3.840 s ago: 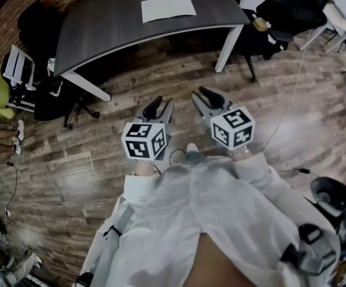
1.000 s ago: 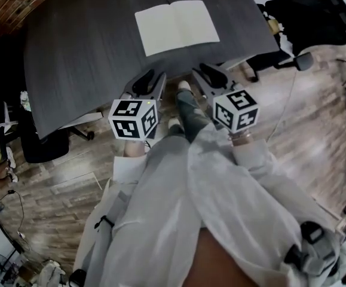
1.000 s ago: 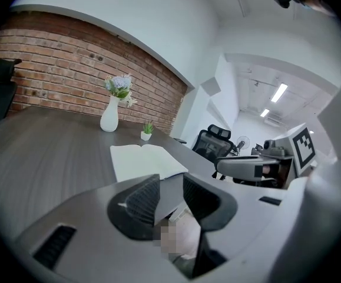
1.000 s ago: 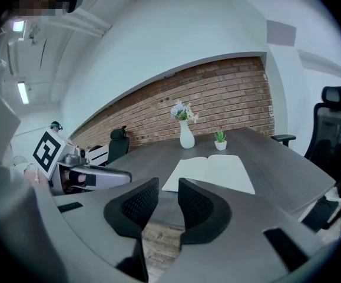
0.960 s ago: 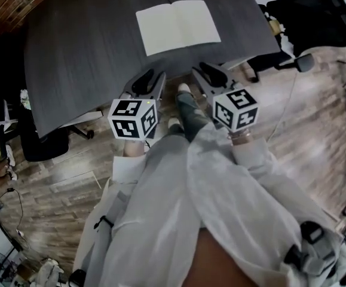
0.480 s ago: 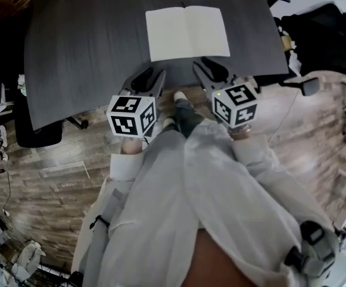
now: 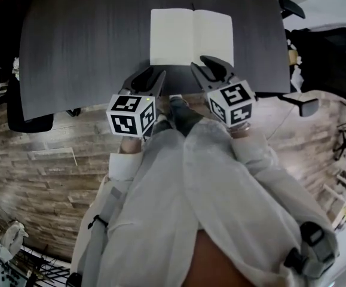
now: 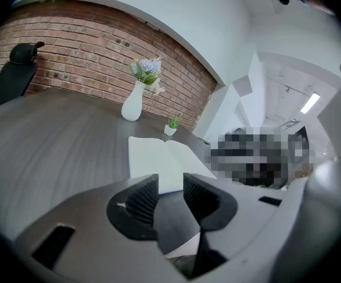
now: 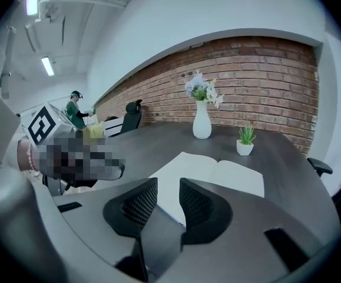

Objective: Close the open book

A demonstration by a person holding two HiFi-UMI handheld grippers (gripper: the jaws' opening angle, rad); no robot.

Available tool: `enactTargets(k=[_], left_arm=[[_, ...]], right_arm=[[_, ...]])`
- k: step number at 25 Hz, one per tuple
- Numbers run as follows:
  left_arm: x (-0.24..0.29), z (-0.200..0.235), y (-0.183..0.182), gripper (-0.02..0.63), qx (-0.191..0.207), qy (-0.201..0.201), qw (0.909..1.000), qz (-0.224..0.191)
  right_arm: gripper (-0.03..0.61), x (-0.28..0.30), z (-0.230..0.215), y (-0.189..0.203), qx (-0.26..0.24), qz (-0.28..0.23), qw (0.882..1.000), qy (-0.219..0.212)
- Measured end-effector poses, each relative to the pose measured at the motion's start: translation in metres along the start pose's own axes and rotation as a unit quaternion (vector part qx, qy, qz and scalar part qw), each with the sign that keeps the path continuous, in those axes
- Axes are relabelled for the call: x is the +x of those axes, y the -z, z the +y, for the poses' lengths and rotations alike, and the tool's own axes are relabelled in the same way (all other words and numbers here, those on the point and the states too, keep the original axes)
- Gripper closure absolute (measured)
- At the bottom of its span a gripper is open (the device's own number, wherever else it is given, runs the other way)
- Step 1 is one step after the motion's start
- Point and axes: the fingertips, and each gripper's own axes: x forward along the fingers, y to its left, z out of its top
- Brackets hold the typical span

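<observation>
Two plain white pages, open book (image 7: 190,36); left gripper (image 7: 154,75) apart, empty; right gripper (image 7: 207,68) just opening wider, empty.

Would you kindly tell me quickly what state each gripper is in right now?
Left gripper: open, nothing between its jaws.
Right gripper: open, nothing between its jaws, which have just been opening.
</observation>
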Motion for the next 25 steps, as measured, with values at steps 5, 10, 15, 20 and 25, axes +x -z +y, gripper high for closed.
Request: enactTargets(k=[5, 10, 15, 20, 25], left_arm=[[0.005, 0.006, 0.008, 0.492, -0.031, -0.022, 0.9993, 0.002], [0.011, 0.009, 0.021, 0.492, -0.057, -0.035, 0.9977, 0.007], [0.011, 0.011, 0.032, 0.492, -0.073, -0.047, 0.9961, 0.011], [0.012, 0.015, 0.039, 0.492, -0.087, -0.055, 0.9946, 0.013], [0.014, 0.019, 0.042, 0.492, -0.096, -0.061, 0.9934, 0.013]], right_arm=[[0.479, 0.015, 0.004, 0.005, -0.053, 0.032, 0.998, -0.029], [0.471, 0.028, 0.009, 0.016, -0.107, 0.060, 0.991, -0.052], [0.467, 0.039, 0.011, 0.030, -0.150, 0.085, 0.983, -0.068], [0.451, 0.053, 0.015, 0.041, -0.230, 0.112, 0.963, -0.081], [0.434, 0.064, 0.017, 0.053, -0.248, 0.133, 0.955, -0.096]])
